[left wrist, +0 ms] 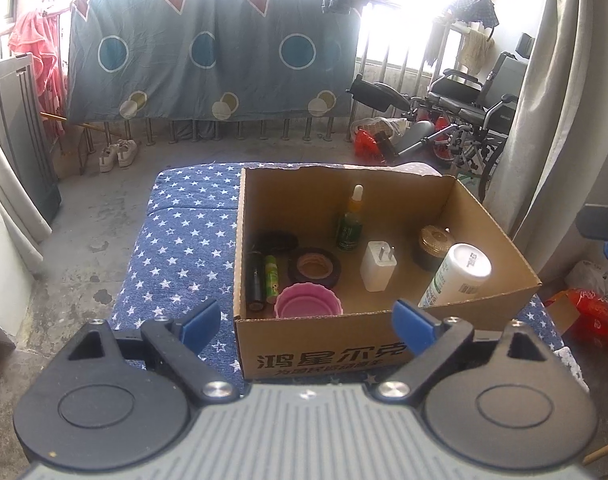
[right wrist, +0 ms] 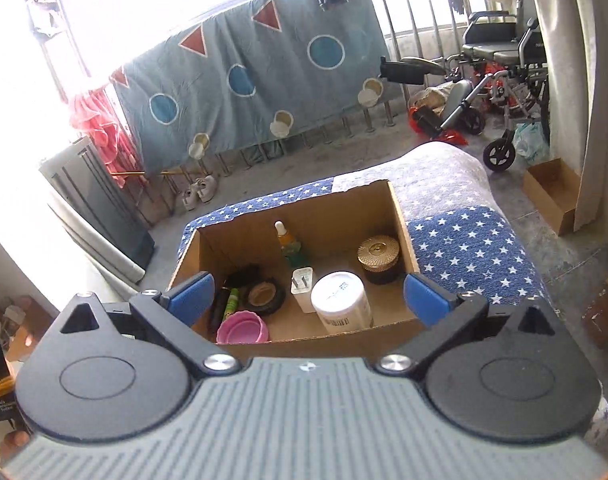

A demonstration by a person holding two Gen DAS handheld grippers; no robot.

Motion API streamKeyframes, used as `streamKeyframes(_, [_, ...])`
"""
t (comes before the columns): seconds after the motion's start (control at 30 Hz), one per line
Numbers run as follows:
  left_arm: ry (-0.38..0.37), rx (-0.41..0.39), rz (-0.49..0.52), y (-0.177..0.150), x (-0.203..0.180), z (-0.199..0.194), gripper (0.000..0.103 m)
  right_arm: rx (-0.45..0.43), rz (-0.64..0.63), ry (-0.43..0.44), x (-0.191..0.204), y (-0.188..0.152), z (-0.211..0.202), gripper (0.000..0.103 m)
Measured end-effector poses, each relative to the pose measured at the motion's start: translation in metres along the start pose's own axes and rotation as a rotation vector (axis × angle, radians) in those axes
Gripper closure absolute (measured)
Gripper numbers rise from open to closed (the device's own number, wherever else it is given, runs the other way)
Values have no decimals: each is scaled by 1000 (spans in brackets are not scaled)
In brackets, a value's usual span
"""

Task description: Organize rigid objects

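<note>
An open cardboard box (left wrist: 503, 248) (right wrist: 399, 212) sits on a star-patterned blue cloth (left wrist: 180, 240) (right wrist: 463, 248). Inside stand a white bottle (left wrist: 459, 276) (right wrist: 341, 300), a white plug adapter (left wrist: 377, 266) (right wrist: 302, 286), a gold-lidded jar (left wrist: 433, 246) (right wrist: 379, 258), a green dropper bottle (left wrist: 349, 226) (right wrist: 288, 242), a black tape roll (left wrist: 313, 270) (right wrist: 264, 296), a pink cup (left wrist: 307, 306) (right wrist: 243, 328) and two small tubes (left wrist: 264, 280) (right wrist: 226, 302). My left gripper (left wrist: 307, 324) hovers open before the box's near wall. My right gripper (right wrist: 307, 298) hangs open above the box, nothing between its fingers.
A patterned sheet (left wrist: 208, 60) hangs on a railing behind. A wheelchair (left wrist: 471, 116) (right wrist: 499, 68) stands at the back right, shoes (left wrist: 118, 154) on the floor at left. A small cardboard box (right wrist: 551, 194) sits by the curtain (left wrist: 559, 100).
</note>
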State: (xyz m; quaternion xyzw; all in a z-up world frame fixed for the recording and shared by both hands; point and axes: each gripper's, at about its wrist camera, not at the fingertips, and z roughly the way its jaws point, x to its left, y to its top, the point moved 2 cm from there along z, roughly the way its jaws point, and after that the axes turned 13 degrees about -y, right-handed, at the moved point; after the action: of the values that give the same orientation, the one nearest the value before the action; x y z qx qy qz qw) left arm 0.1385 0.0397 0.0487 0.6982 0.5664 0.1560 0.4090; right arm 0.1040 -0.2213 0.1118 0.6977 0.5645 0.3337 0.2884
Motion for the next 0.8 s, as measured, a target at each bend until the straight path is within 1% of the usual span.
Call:
streamKeyframes(0.07, [-3,-19,13,2,-5,-4,3,19,-63,-57,7,-8,3,1])
streamKeyframes(0.13, [38,-49,19,3,-9,-10,0,30,-114,-105,13,-14,8,1])
streamKeyframes(0.2, [74,-67,31,4,-13,-13,0,20,-144,-139,19,-19,10,1])
streamKeyframes(0.27, [93,-49,35,5,-15,-12,0,6,-167,-143,22,-22,11,1])
streamKeyframes(0.4, [137,22,21,5,-15,-4,0,-12,-208,-134,28,-24,15,1])
streamKeyframes(0.57, [187,50,41,5,-16,1,0,-57,-300,-210,35,-27,16,1])
streamKeyframes(0.67, [196,58,44,6,-16,3,0,-71,-342,-250,38,-28,19,1])
streamKeyframes(0.73, [192,64,43,7,-16,4,0,-69,-345,-251,38,-29,21,1])
streamKeyframes(0.8, [186,70,44,7,-17,6,0,-56,-330,-233,36,-28,23,1])
